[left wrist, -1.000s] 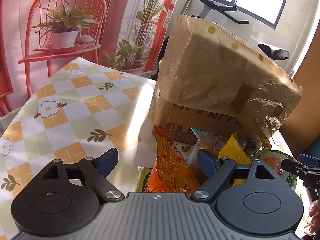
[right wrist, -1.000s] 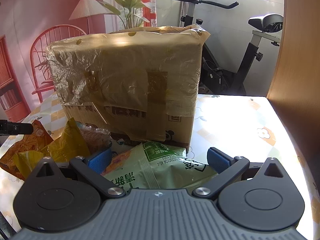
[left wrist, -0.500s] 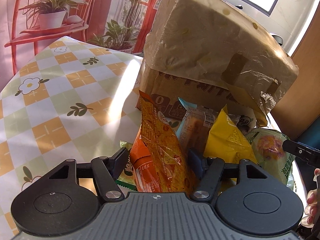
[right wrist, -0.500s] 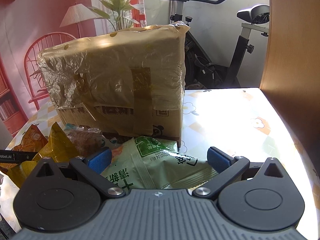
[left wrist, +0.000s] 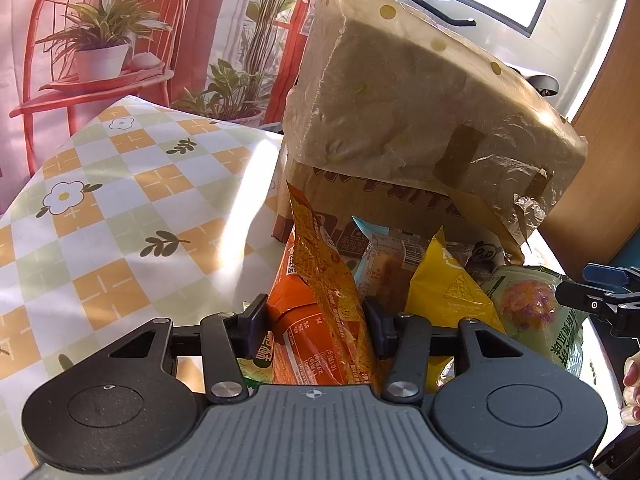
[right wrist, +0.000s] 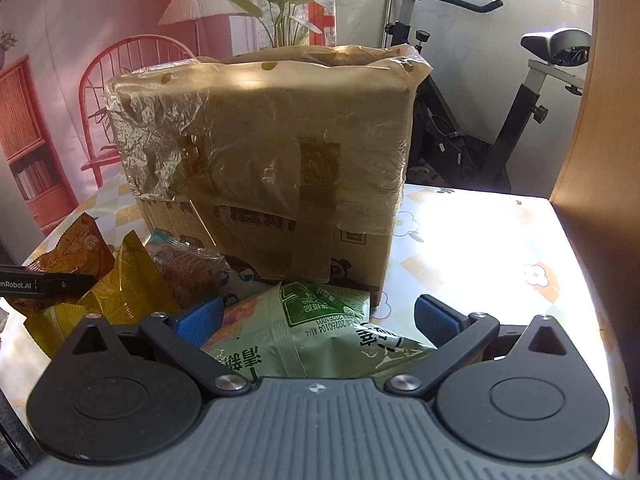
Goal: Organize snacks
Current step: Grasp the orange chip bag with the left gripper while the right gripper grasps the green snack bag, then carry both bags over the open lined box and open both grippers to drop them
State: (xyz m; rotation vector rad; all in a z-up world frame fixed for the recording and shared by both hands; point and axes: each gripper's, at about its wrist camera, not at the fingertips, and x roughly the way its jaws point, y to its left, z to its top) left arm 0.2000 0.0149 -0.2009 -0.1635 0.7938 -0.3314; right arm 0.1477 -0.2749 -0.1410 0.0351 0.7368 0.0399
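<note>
My left gripper (left wrist: pixel 316 322) is shut on an orange snack bag (left wrist: pixel 320 300) that stands upright between its fingers. Beside it lie a clear-wrapped pastry pack (left wrist: pixel 384 264), a yellow chip bag (left wrist: pixel 448 296) and a green snack bag (left wrist: pixel 536 320). My right gripper (right wrist: pixel 318 320) is open, with the green snack bag (right wrist: pixel 304 332) lying between its fingers. The orange bag (right wrist: pixel 76 252) and yellow bag (right wrist: pixel 128 280) show at the left of the right wrist view. A plastic-covered cardboard box (left wrist: pixel 420 120) stands just behind the snacks; it also shows in the right wrist view (right wrist: pixel 272 160).
The table has a checked floral cloth (left wrist: pixel 120 208). A wooden panel (right wrist: pixel 608 120) rises at the table's right edge. An exercise bike (right wrist: pixel 480 120) stands behind the table. The left gripper's side (right wrist: pixel 40 282) reaches into the right wrist view.
My left gripper has moved forward and closed on the orange bag, which now stands between its fingers. My right gripper has stayed open over the green bag, shifting only slightly.
</note>
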